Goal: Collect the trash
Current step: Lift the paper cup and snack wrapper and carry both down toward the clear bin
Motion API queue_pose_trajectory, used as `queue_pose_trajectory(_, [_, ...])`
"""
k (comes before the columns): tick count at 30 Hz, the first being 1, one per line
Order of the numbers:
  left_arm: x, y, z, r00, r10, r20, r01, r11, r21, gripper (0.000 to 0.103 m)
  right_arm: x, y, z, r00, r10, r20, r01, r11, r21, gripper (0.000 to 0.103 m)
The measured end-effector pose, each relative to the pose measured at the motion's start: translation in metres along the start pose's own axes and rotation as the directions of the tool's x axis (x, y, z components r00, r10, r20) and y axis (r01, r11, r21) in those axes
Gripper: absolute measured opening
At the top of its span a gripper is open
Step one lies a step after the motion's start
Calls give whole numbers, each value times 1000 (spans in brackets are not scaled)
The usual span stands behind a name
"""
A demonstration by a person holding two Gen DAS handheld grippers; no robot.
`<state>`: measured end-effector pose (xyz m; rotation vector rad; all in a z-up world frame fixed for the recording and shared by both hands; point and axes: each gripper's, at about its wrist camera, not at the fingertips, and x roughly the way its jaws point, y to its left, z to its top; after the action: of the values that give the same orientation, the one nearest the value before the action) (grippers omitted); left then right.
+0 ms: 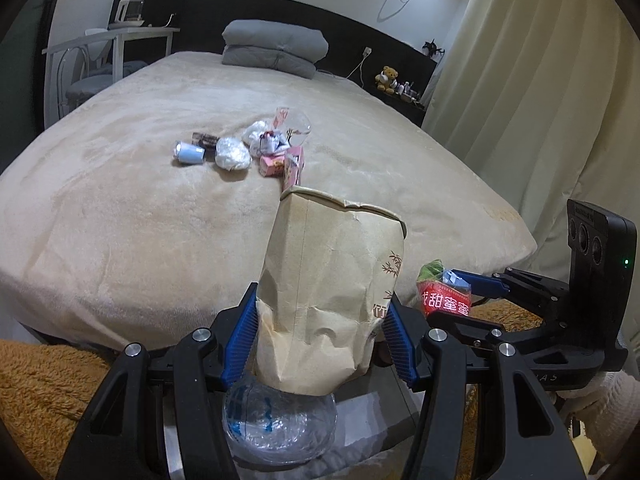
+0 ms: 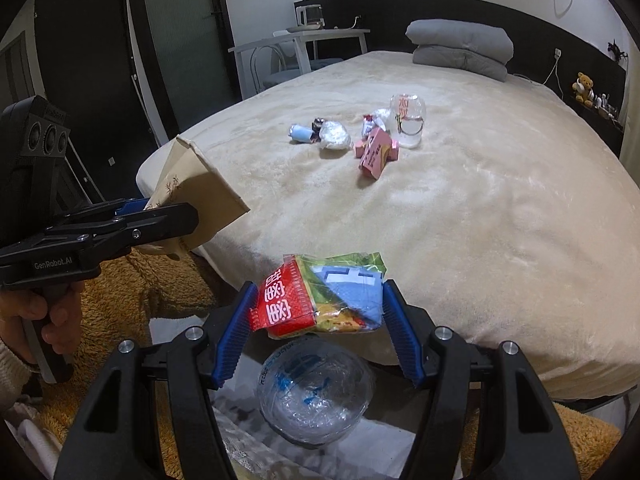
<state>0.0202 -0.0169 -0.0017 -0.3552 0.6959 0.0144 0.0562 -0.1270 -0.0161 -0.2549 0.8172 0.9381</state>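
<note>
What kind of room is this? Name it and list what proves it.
A bedroom, most likely. A large bed with a beige blanket fills the view, folded grey bedding sits at its head, and a teddy bear rests on a ledge beside the curtain. Scattered trash lies on the bed.

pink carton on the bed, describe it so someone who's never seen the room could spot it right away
Start at the big beige bed with grey folded bedding at its far end. Near the middle lies a small cluster of trash. The pink carton is at the cluster's near edge, just in front of the clear plastic cup; it is the only boxy pink thing there, its neighbours being white crumpled wads and a pale blue cup.
</note>
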Motion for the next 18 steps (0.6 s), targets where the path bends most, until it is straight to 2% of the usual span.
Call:
queue_pose_trajectory(4, [27,14,-15,996,-24,-92,19,998,-55,56,20,-5,-11,999,29,-46,-28,999,28,63])
queue_pose_trajectory(9, [52,19,-33,981,-34,-190,22,998,-63,56,44,-12,-22,991,58,-116,-51,997,64,63])
queue_pose_trajectory(18, [90,37,-63,938,-42,-344,-3,992,-129,56,84,-31,-38,954,112,-280,-65,983,170,63])
